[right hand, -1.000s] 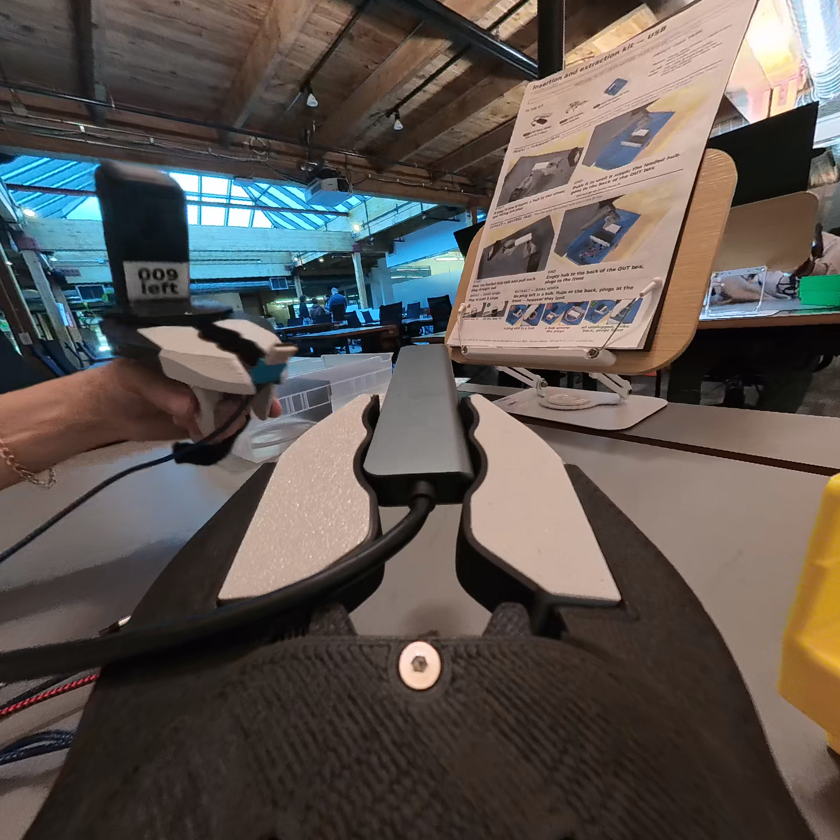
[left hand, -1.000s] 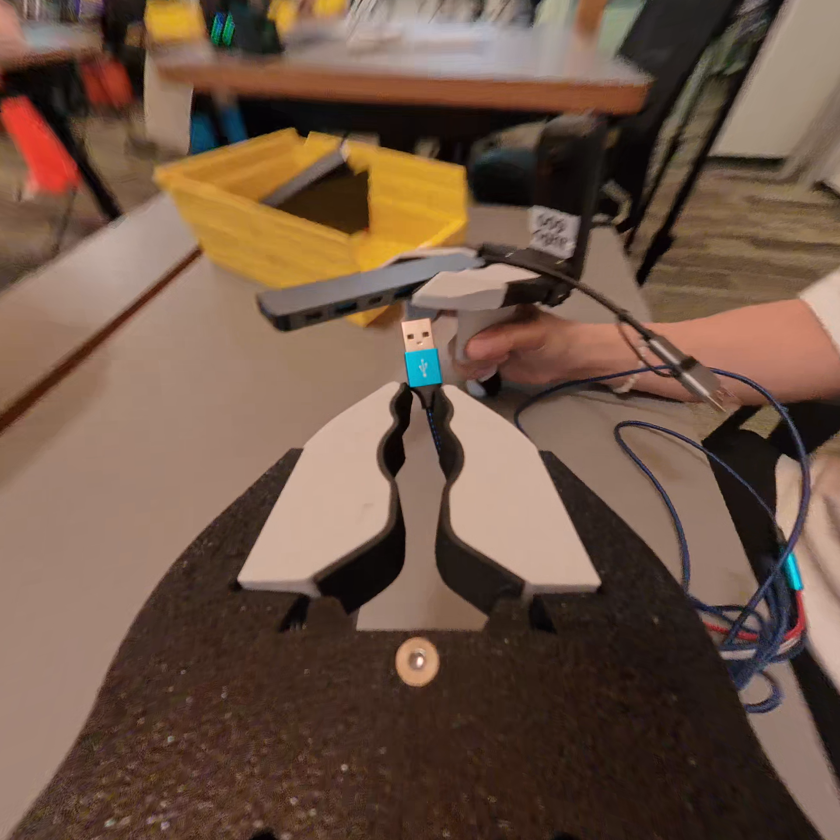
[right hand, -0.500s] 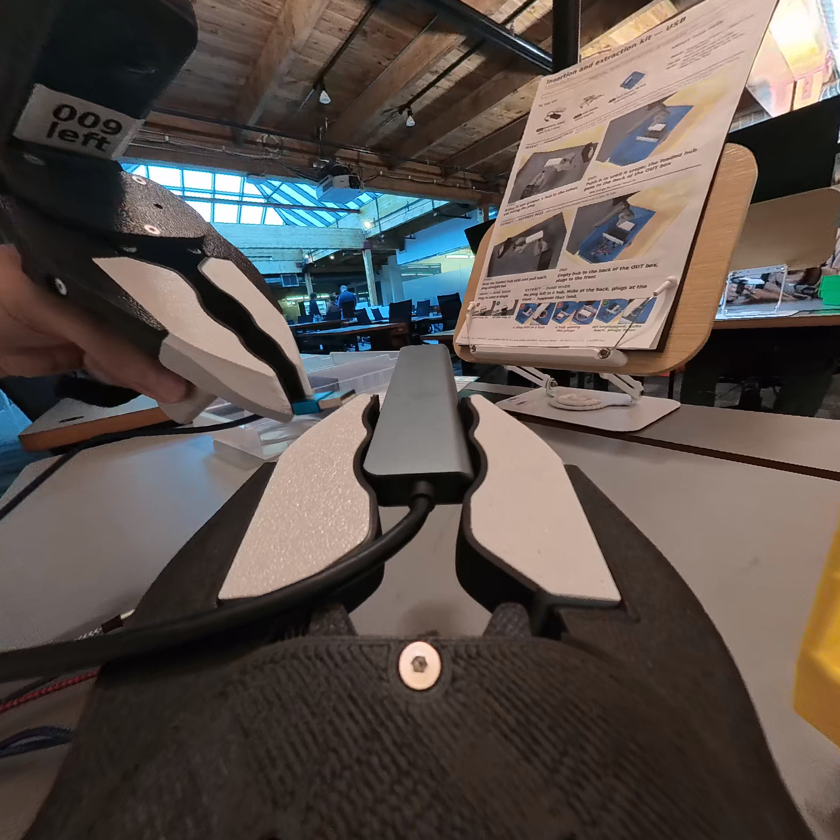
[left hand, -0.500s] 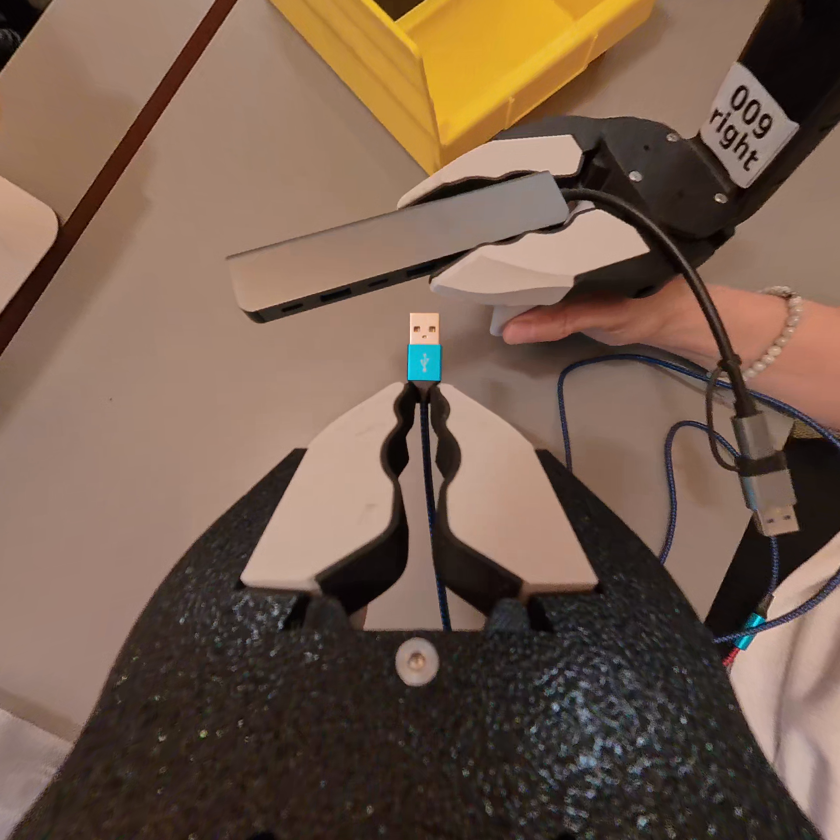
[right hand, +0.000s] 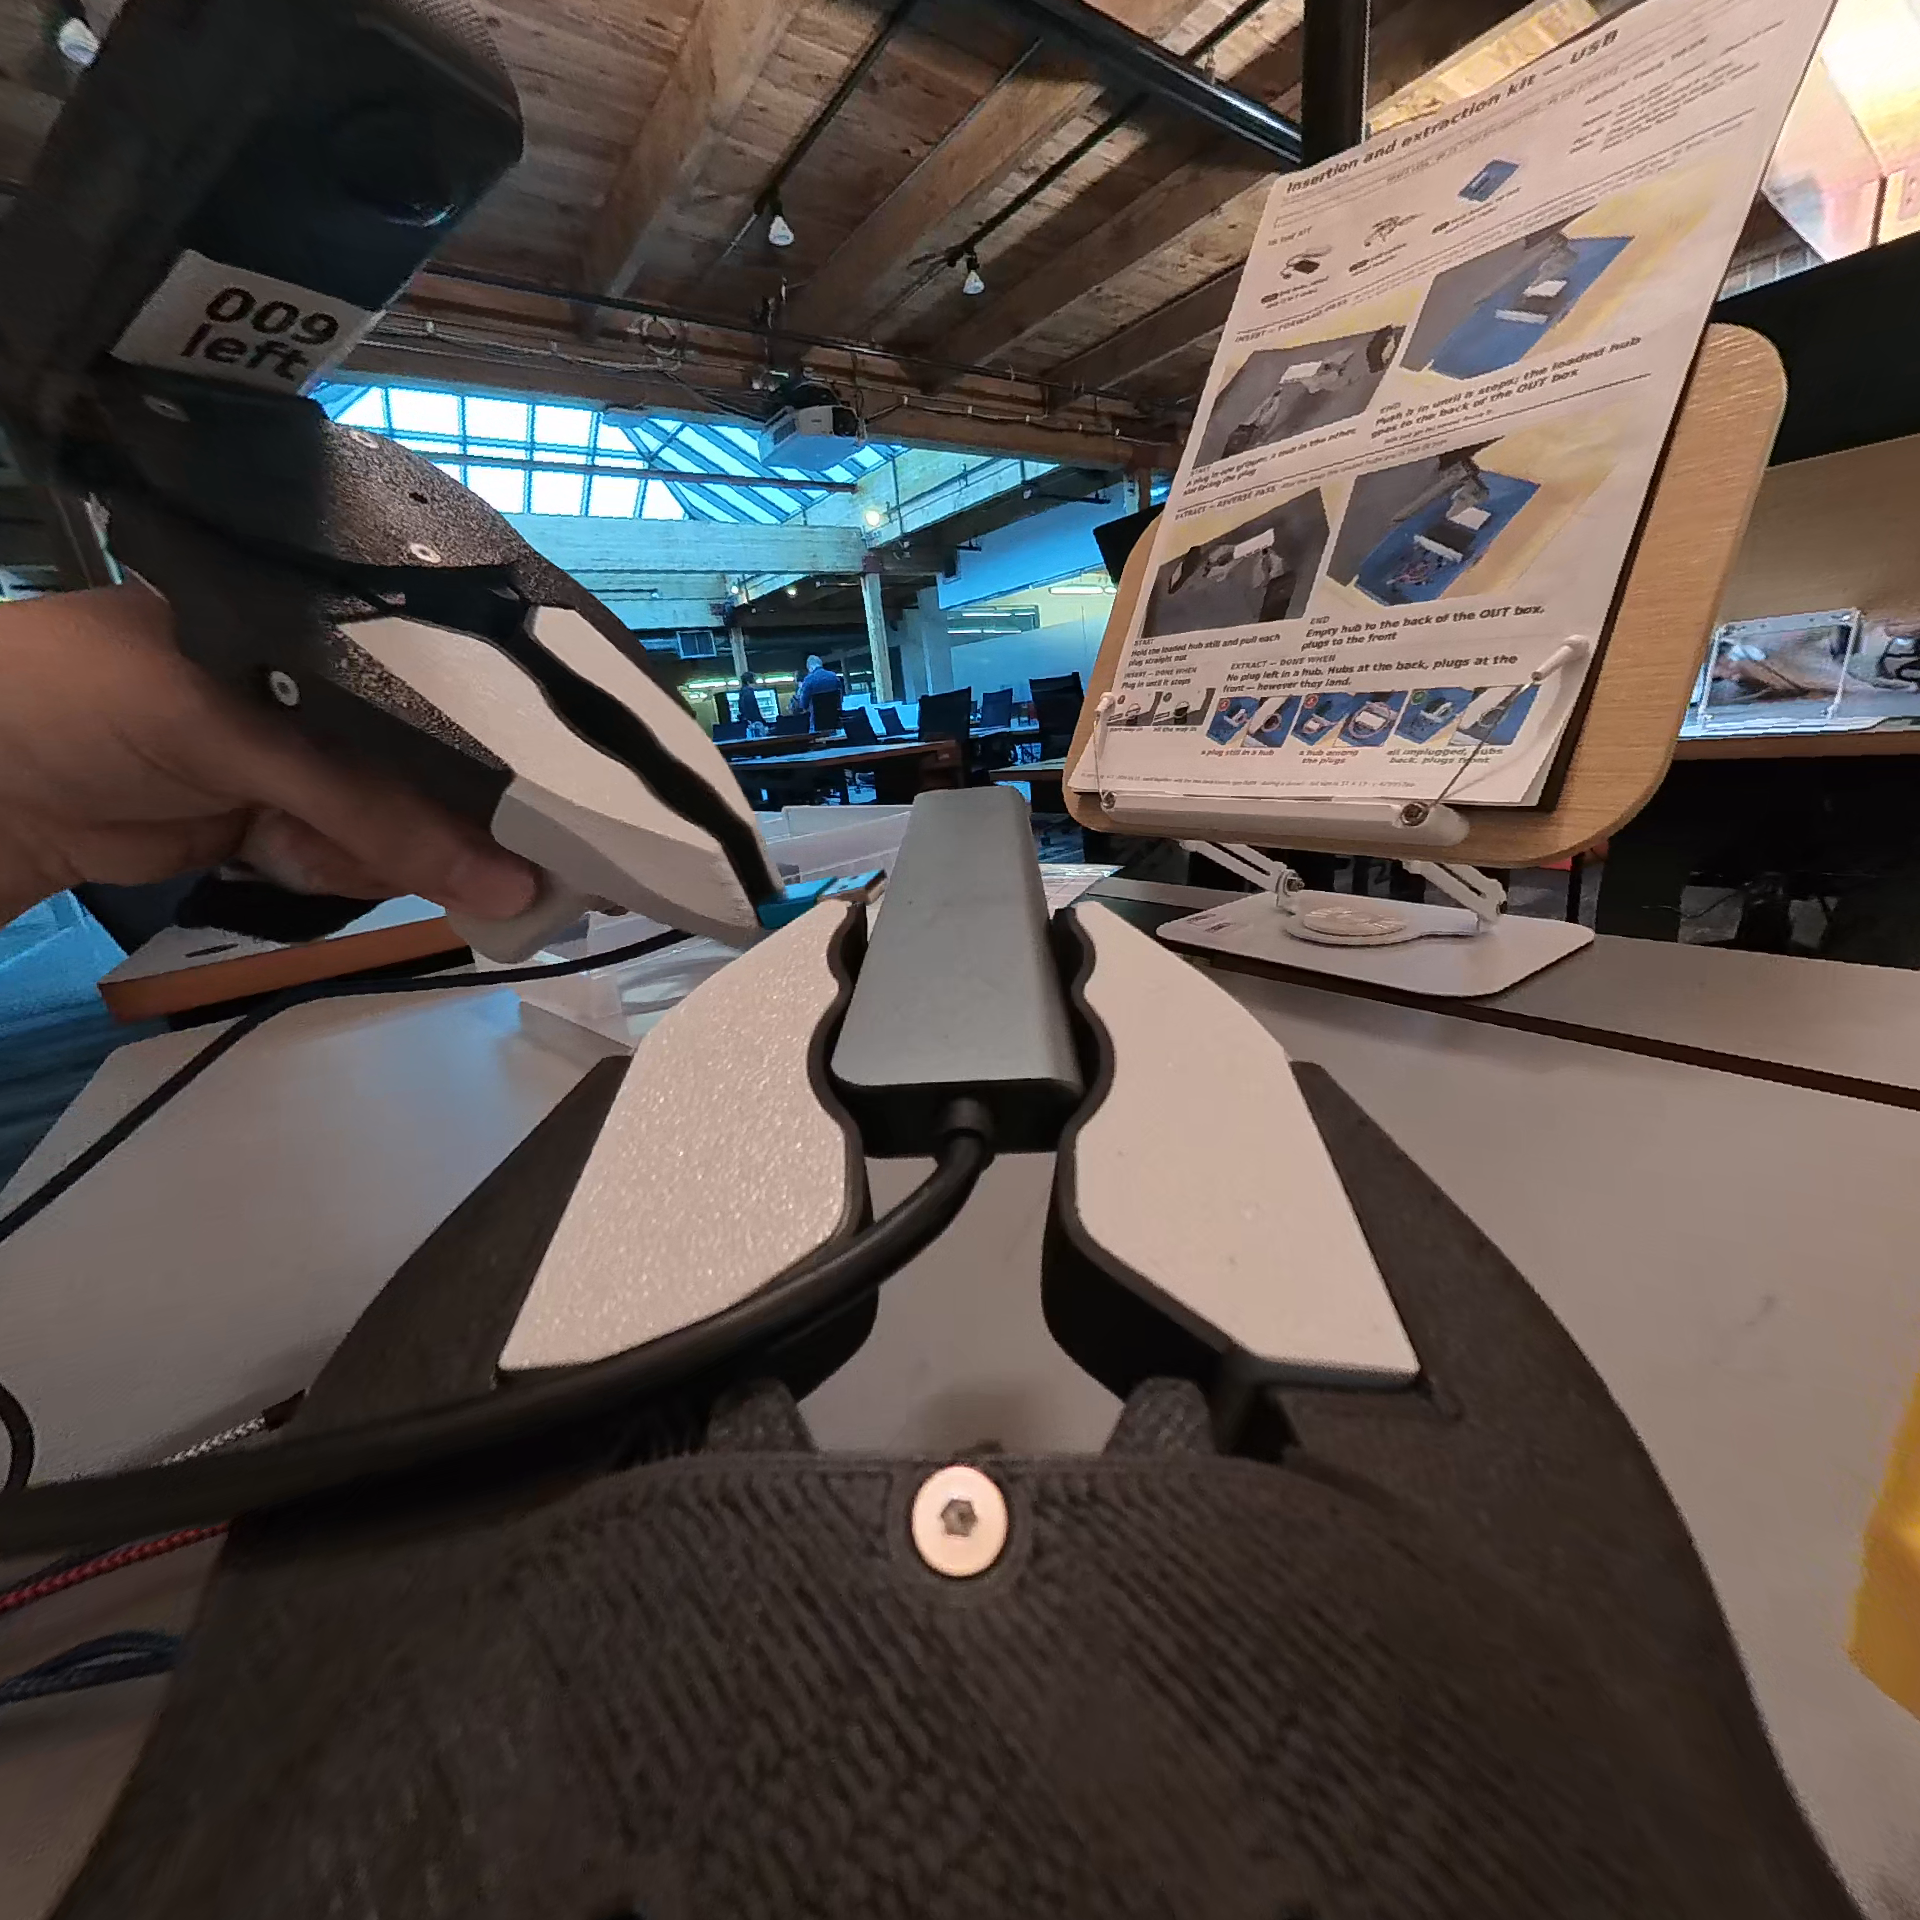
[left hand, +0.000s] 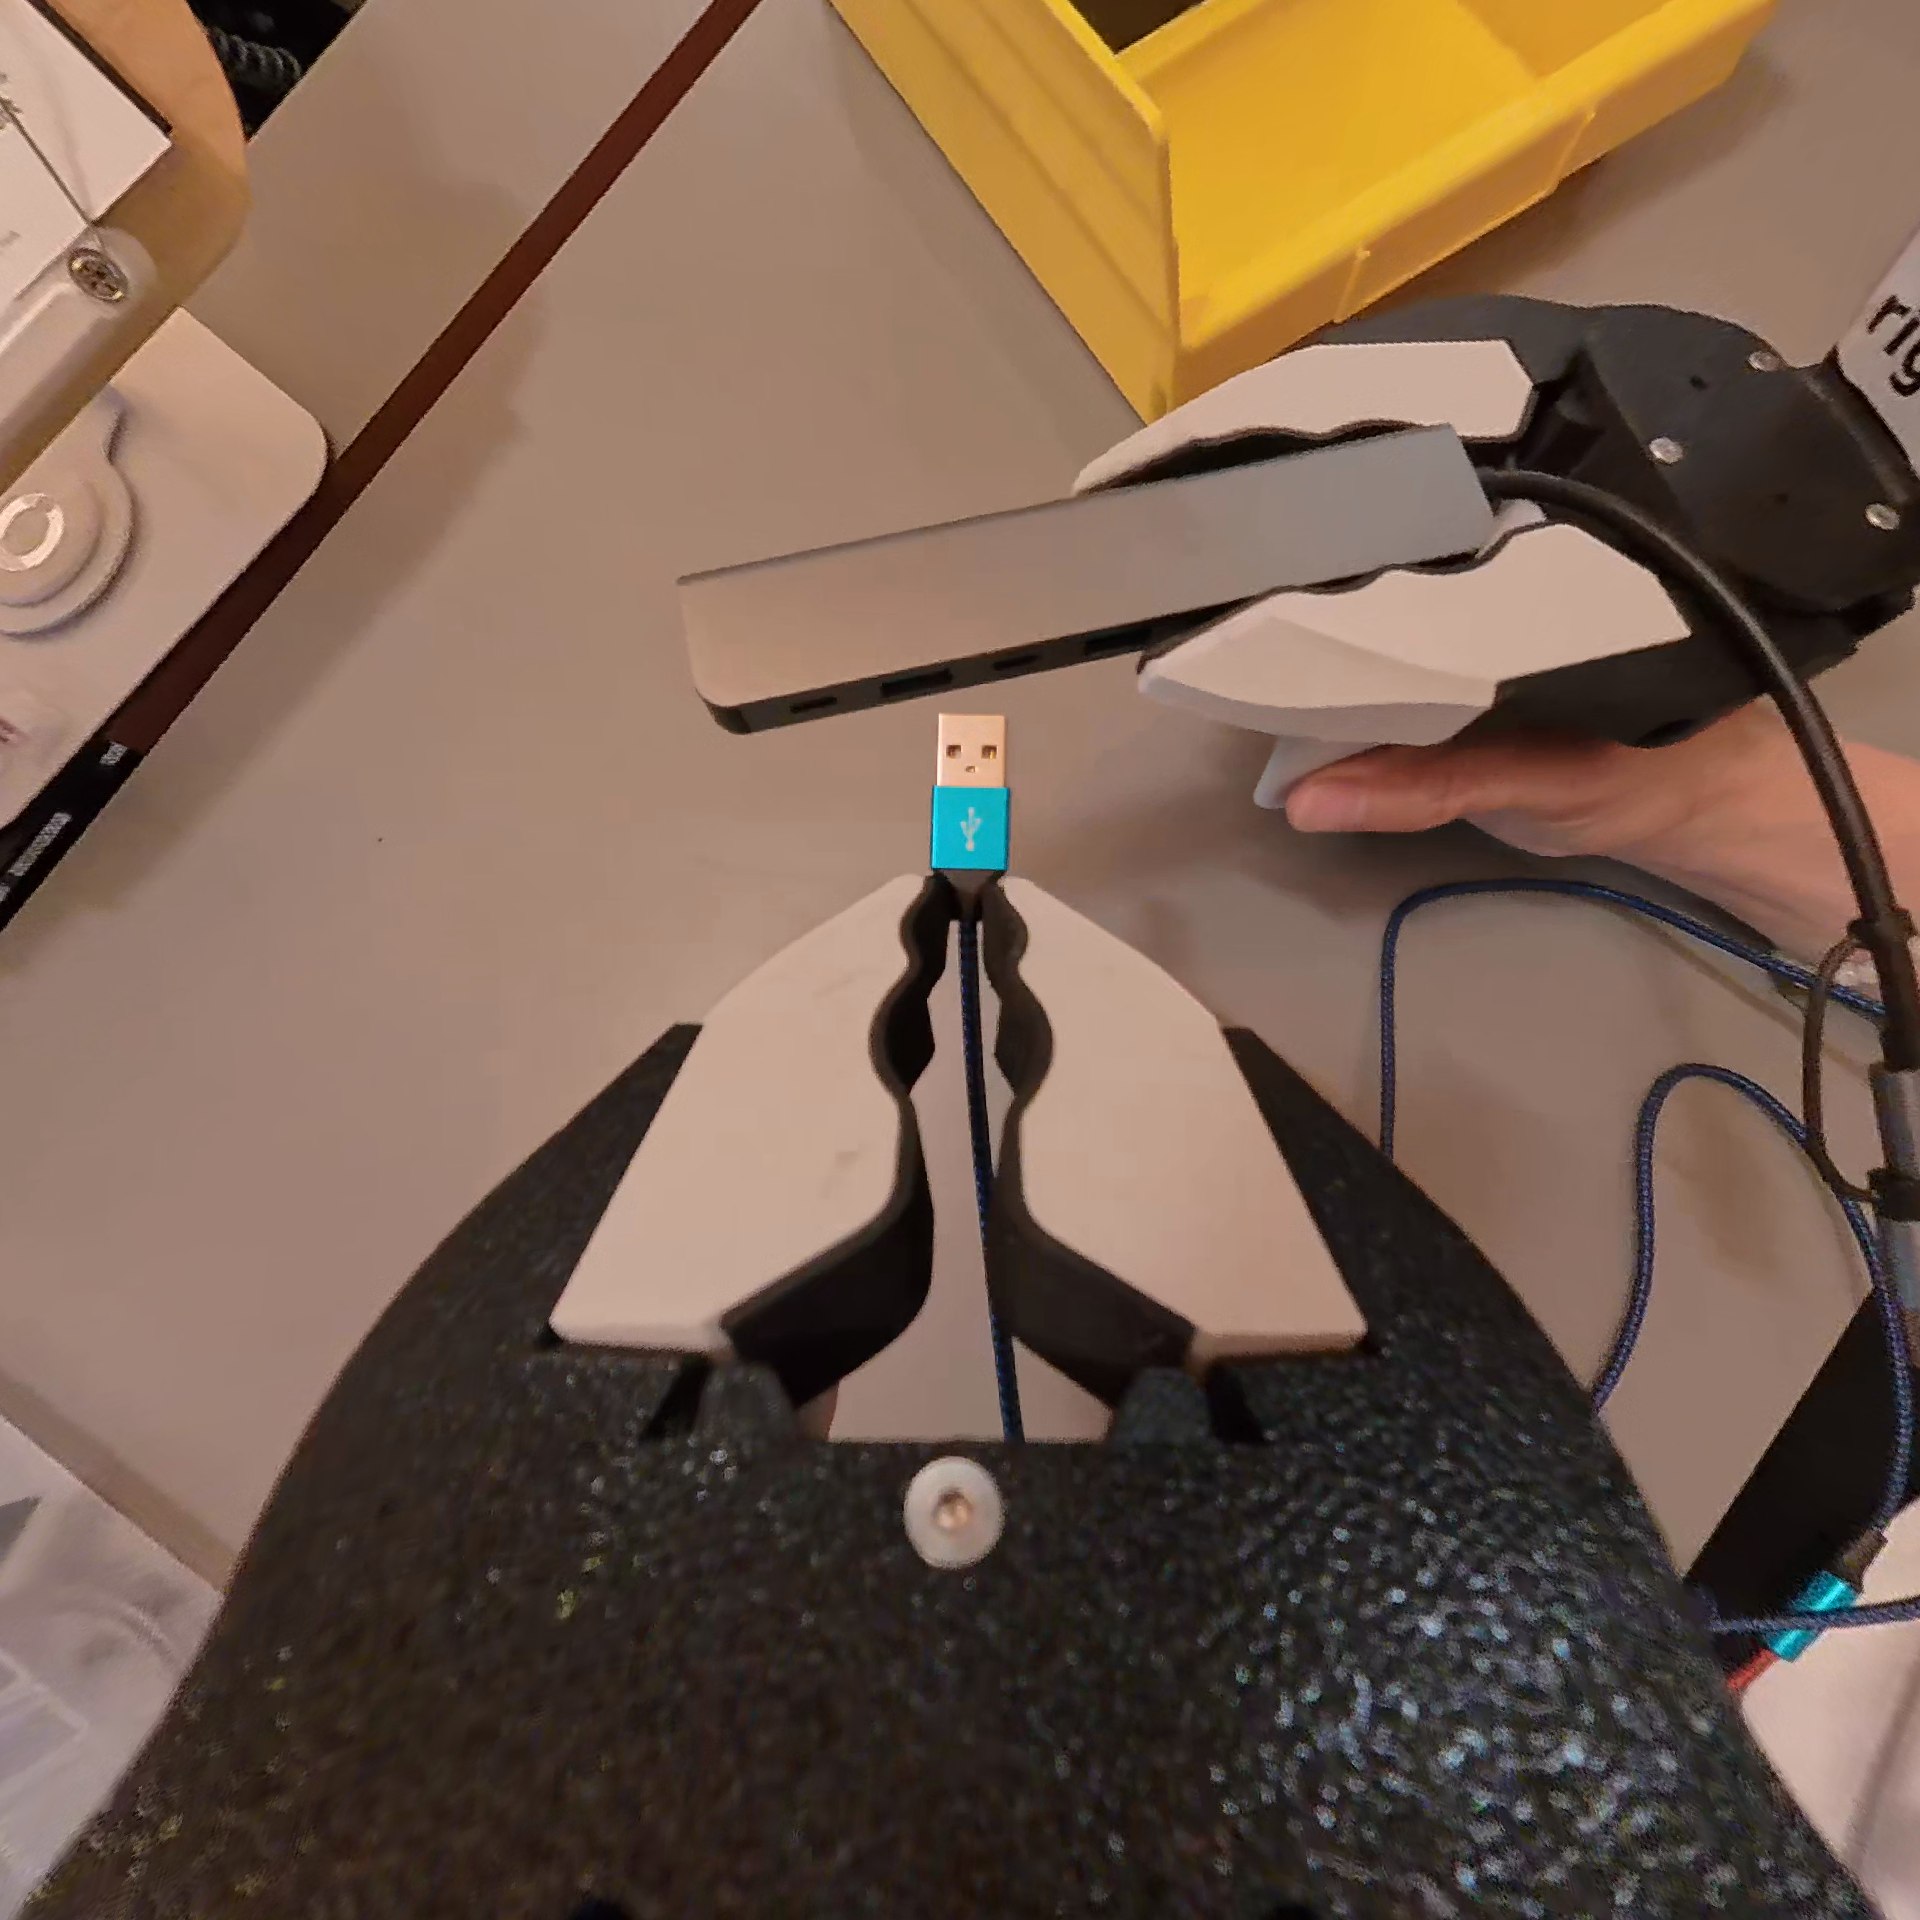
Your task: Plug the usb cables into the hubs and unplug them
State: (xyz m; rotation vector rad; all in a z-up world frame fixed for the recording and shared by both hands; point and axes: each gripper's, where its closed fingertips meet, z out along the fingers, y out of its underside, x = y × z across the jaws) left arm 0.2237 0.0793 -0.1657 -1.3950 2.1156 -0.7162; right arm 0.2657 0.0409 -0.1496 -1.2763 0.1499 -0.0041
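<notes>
**Just short of the port: plug and hub apart**

Clamped in left gripper [left hand: 968, 883]: teal USB-A plug [left hand: 969, 795], braided cable [left hand: 982, 1195] trailing back between fingers. Pinched in right gripper [right hand: 961, 997]: grey USB hub [left hand: 1081, 582], held ahead of plug, not touching. Beyond hub: yellow bin [left hand: 1299, 156], cut off by frame. Right of left gripper: loose blue cables [left hand: 1662, 1091]. Ahead-right of right gripper: instruction sheet [right hand: 1434, 447] on wooden stand [right hand: 1683, 582]. Port interiors too dark to make out.

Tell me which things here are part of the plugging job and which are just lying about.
In the job:
- blue USB plug, held in the left gripper
- grey hub, held in the right gripper

Lying about:
- yellow bin
- instruction sheet on its stand
- spare cables
</notes>
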